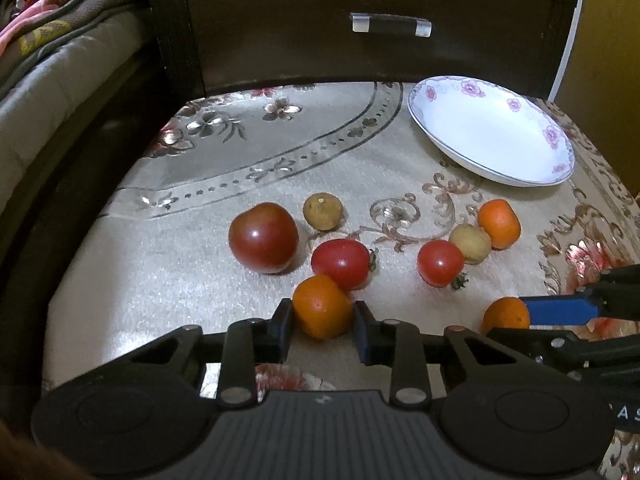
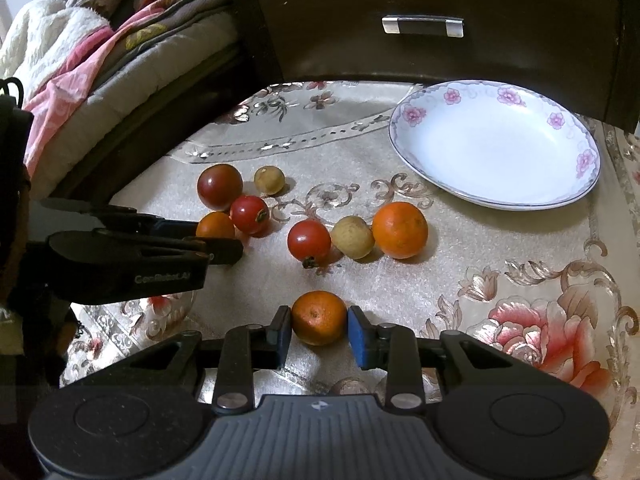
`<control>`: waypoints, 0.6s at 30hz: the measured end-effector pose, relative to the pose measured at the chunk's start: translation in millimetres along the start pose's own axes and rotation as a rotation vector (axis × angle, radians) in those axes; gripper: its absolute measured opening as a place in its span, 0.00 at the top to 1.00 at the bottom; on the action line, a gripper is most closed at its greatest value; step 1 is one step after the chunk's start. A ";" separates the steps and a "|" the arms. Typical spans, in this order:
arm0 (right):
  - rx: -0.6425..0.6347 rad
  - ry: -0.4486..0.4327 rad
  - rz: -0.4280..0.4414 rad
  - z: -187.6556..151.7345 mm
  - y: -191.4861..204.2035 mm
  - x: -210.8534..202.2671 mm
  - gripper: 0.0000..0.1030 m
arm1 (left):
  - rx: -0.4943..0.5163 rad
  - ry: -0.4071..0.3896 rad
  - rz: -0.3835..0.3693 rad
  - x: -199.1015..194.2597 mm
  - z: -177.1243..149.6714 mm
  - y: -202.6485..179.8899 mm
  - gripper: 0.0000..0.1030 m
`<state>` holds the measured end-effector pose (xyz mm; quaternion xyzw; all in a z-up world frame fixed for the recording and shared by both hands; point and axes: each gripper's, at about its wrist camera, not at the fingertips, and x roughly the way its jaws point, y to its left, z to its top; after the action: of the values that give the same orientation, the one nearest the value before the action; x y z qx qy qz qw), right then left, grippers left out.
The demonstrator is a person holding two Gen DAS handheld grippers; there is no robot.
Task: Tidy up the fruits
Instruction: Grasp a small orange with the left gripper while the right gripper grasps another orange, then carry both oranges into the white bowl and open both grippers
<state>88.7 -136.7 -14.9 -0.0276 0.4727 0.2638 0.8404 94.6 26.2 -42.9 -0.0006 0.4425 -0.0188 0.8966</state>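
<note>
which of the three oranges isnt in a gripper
The round orange nearest the white floral plate, touching a tan fruit. Each of the other two sits clamped in a hand-held gripper.

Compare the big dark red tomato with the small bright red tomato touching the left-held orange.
The dark red tomato is larger and duller; the bright red tomato is smaller and shows a green stem. The dark one stands clear of the orange fruit; the bright one touches it. Both are round, glossy, on the cloth.

My left gripper (image 1: 323, 320) around an orange (image 1: 322, 307), tomatoes (image 1: 341, 263) just behind at 12 o'clock, plate (image 1: 491, 128) far at 2 o'clock, my right gripper (image 2: 319, 331) around another orange (image 2: 319, 317).
</note>
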 end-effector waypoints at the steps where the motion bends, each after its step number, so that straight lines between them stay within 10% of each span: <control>1: 0.001 0.001 0.000 -0.1 0.0 0.0 0.77 | 0.001 0.002 -0.005 -1.3 -0.3 -0.8 0.63; 18: 0.056 -0.066 -0.018 21.3 -20.6 -27.0 0.77 | 0.065 -0.030 -0.115 -14.6 28.1 -38.8 0.63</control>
<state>103.8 -159.4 14.5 0.0006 0.4517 0.2438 0.8582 106.8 -12.4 -13.5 0.0029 0.4272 -0.0847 0.9002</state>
